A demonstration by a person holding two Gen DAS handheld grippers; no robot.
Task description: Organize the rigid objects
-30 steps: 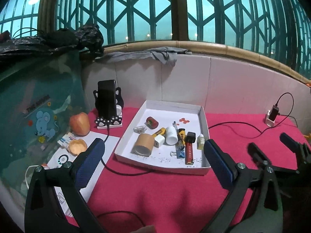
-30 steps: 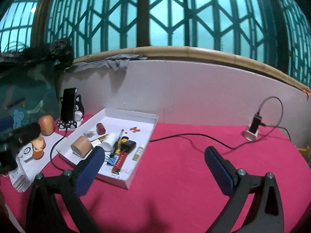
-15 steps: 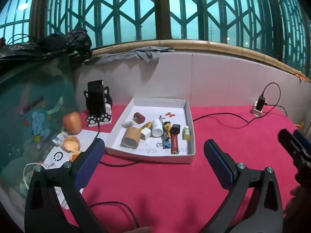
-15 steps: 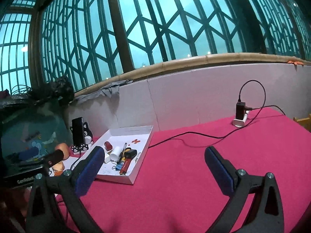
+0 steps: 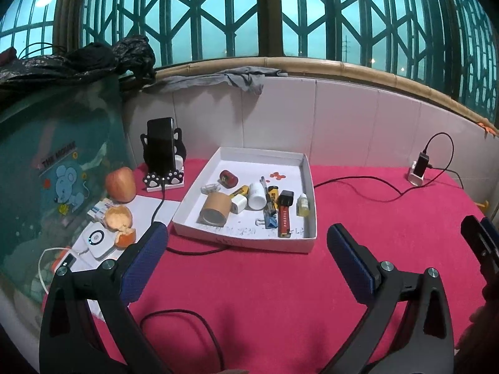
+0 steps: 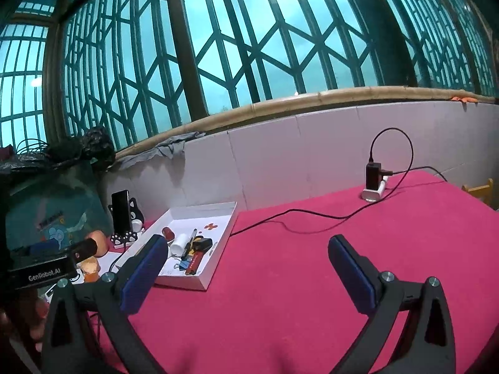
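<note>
**A:** so what's the left claw (image 5: 248, 251) doing? From its own cam the blue pads (image 5: 145, 261) look spread wide, nothing between them, just hanging over the pink counter (image 5: 280, 296).

**B:** yep, and the right claw (image 6: 248, 263) is the same deal, fingers wide apart, gripping nothing, above bare pink cloth. You can spot the tip of it at the right edge of the left cam too.

**A:** where's the stuff to sort?

**B:** all sitting in the white tray (image 5: 307, 187), ahead of the left claw and off to the front-left of the right one. Cardboard tape roll (image 5: 215, 208) lying on its side near the front-left corner, white charger plug (image 5: 238, 202) touching it, white bottle (image 5: 257, 191) beside that, a dark red cylinder (image 5: 228, 178) further back. Then a pen (image 5: 265, 187), a red lighter (image 5: 284, 222) by the front wall, a black block (image 5: 286, 198) at its far end, and a small yellow dropper bottle (image 5: 303, 205) near the right wall.

**A:** and outside the tray?

**B:** phone (image 5: 160, 146) upright in a cat-paw stand (image 5: 163, 180) to the left, apple (image 5: 120, 184) beside it, orange peel (image 5: 120, 219) on some paper. A black cable (image 5: 355, 185) runs from the tray's right side across the counter to a charger (image 5: 419, 170) by the tiled wall.
</note>
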